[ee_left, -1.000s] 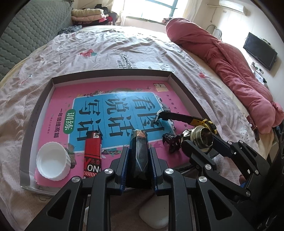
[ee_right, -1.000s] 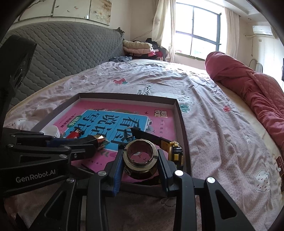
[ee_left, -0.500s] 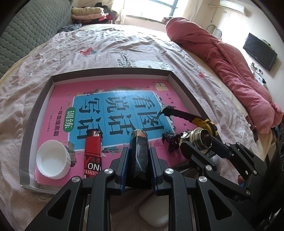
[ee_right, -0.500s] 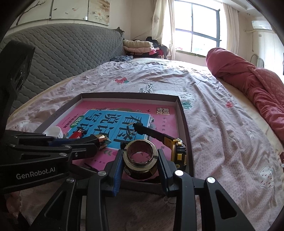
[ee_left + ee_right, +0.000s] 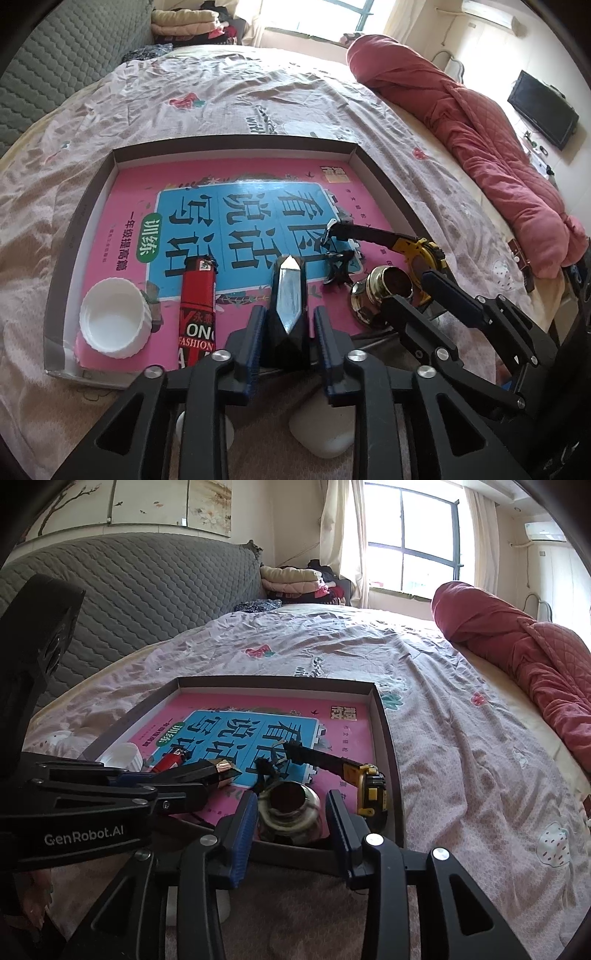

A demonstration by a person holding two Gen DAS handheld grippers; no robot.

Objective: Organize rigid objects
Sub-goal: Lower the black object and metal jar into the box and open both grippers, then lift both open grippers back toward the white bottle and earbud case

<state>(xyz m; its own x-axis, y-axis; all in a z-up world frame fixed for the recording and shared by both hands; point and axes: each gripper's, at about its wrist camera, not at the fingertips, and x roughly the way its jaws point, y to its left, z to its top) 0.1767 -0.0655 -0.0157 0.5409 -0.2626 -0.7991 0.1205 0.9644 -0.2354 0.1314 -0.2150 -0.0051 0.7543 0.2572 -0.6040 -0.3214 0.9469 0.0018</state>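
Left gripper: fingers have just been opening – the faceted black bottle stands between them in the tray, a gap showing on each side, pads off it. Right gripper: same story, fingers just opening and now apart from the brass-coloured jar, which sits between them at the tray's near edge.

Handling, as a guess: bottle is hard, glossy, angled – likely slippery; best taken across its flat sides low on the body. Jar looks like metal, round and smooth, probably heavier; grip across the belly, not the flared rim.

Beyond the left fingertips: red lighter just to the left of the fingers, white cap further left, black hair clip and tape measure to the right.

Tray lies on a soft, wrinkled bed – unsteady footing. Grey headboard, window, red quilt beyond
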